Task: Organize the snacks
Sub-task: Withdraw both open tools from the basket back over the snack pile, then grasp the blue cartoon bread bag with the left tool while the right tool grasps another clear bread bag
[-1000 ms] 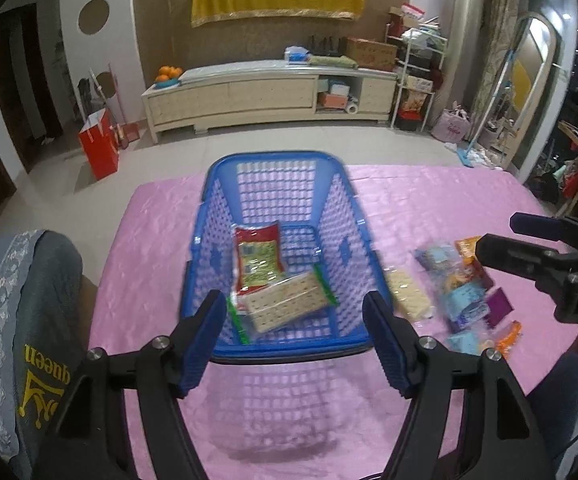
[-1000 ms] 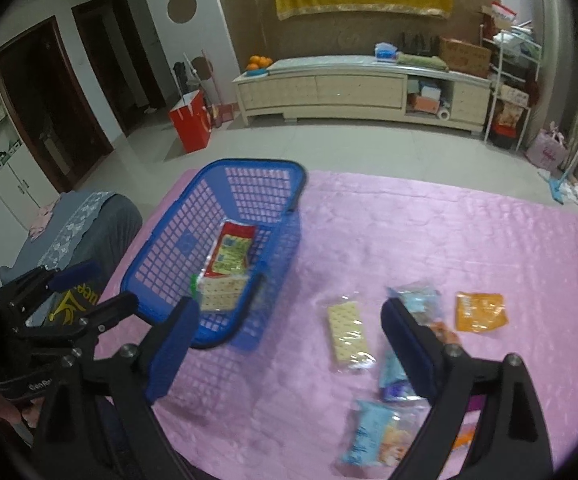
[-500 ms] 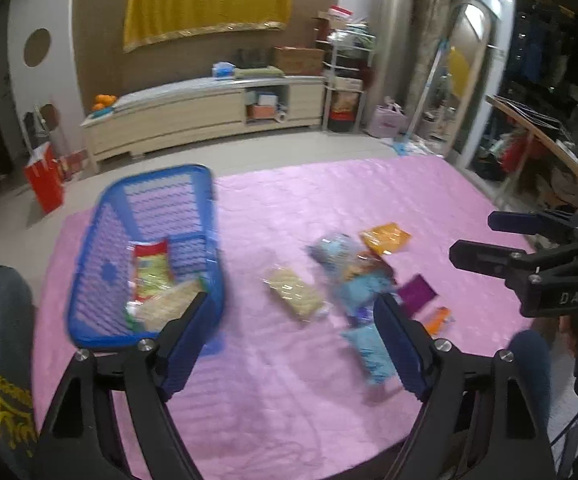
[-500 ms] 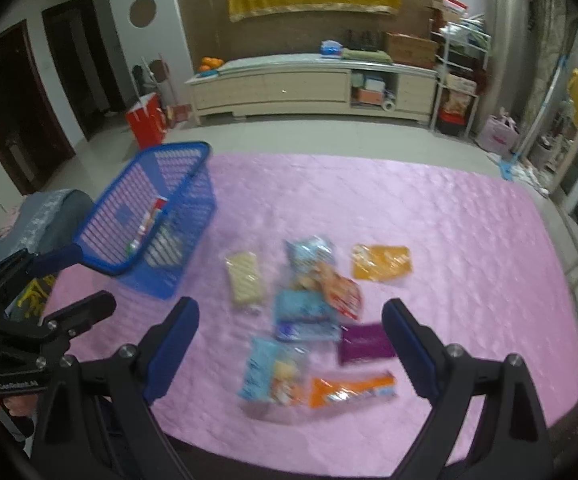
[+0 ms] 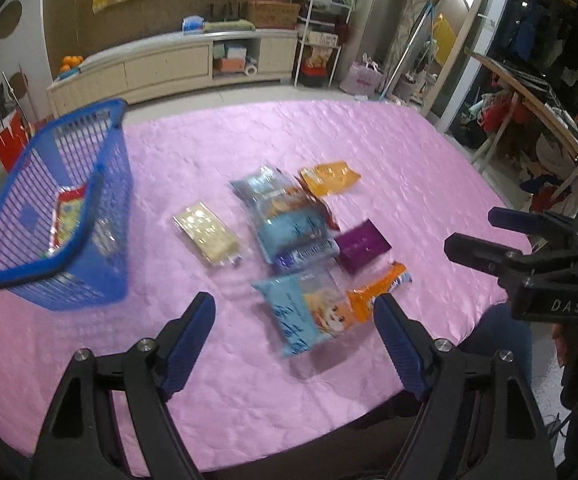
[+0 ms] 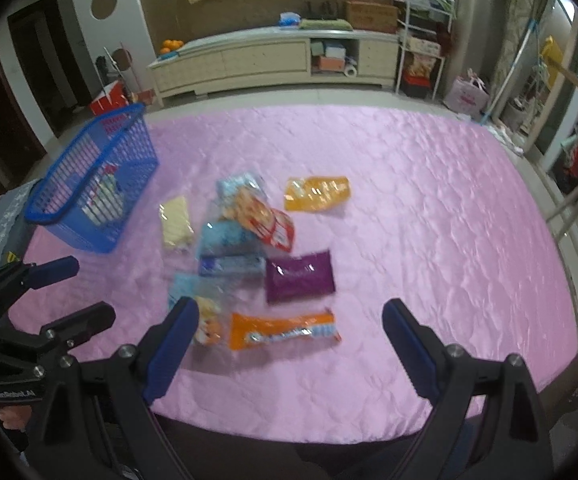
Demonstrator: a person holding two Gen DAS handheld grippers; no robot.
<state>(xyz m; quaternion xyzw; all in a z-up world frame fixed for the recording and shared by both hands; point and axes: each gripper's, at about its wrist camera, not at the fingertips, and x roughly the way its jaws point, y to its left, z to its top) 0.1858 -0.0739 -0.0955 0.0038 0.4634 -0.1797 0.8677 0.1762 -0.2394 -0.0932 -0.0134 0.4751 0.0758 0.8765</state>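
Crinkly plastic snack packets (image 5: 301, 236) lie loose on the pink cloth (image 5: 409, 168) beside the blue basket (image 5: 101, 184); the left gripper (image 5: 293, 322), fingers apart and empty, hangs above the light-blue bag (image 5: 305, 316), likely light, soft, slippery. From the right wrist, the right gripper (image 6: 291, 330) stands wide and empty over the orange bar (image 6: 283, 330), best pinched across its middle.

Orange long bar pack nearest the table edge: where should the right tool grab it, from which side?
Grip the orange bar pack across its narrow width at mid-length, coming down from above. It lies flat on the pink cloth, long axis crosswise. Its left end touches the light-blue pack, so stay middle or right.
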